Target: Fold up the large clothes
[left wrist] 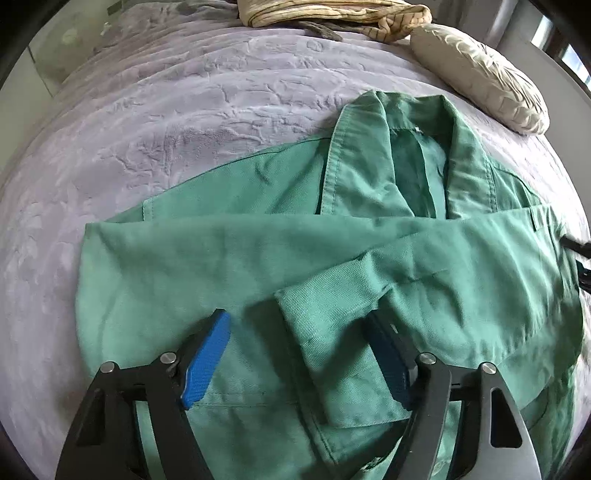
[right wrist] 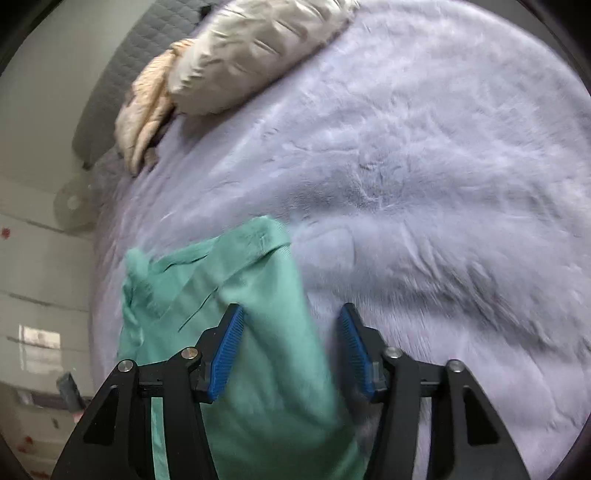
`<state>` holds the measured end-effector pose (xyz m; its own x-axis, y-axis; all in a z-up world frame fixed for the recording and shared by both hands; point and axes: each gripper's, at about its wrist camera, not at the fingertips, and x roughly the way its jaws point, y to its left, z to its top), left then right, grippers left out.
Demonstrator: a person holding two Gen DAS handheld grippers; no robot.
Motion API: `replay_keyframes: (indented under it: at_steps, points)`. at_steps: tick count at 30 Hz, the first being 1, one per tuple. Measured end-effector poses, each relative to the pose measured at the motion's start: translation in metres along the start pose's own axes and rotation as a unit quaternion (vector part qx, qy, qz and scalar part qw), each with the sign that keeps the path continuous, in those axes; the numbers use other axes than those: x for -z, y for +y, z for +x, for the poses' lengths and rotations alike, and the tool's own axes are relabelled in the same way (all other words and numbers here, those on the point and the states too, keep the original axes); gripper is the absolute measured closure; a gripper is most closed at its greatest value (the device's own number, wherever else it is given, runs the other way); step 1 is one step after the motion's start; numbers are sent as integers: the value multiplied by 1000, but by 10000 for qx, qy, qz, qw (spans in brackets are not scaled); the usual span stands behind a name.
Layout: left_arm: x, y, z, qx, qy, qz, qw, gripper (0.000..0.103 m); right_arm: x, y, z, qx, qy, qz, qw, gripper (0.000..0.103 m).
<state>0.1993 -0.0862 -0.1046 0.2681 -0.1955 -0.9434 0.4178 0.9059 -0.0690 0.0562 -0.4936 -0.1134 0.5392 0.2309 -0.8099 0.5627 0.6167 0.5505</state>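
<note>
A green jacket lies spread on a lilac plush bed cover, collar toward the far side and both sleeves folded across its front. My left gripper hovers over the folded sleeves and is open. A sleeve cuff lies between its blue pads, and the left pad stands clear of the cloth. In the right wrist view my right gripper is open over the jacket's edge. Green cloth lies between the fingers and the right pad is over the bed cover. That view is blurred.
A beige pillow and a striped beige cloth lie at the far end of the bed; both show as pillow and cloth in the right wrist view. A dark object pokes in at the jacket's right edge.
</note>
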Motion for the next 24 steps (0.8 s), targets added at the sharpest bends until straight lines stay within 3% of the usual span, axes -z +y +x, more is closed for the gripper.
replay_keyframes:
  at_steps: [1, 6, 12, 17, 24]
  points:
    - [-2, -2, -1, 44, -8, -28, 10000, 39, -3, 0, 4, -155, 151, 45, 9998, 100]
    - [-13, -15, -2, -93, -209, 116, 9997, 39, -1, 14, -24, 1, -227, -479, 9986, 101]
    - [-23, -18, 10, -330, -342, 163, 9987, 39, -3, -16, -4, 467, -190, -213, 9985, 101]
    - [-17, -7, -15, -626, -446, 165, 9969, 39, 4, -19, -29, 567, -204, -41, 9982, 99]
    - [12, -1, -48, -229, -334, -15, 9992, 38, 55, 1, -79, 210, -24, -534, 9984, 99]
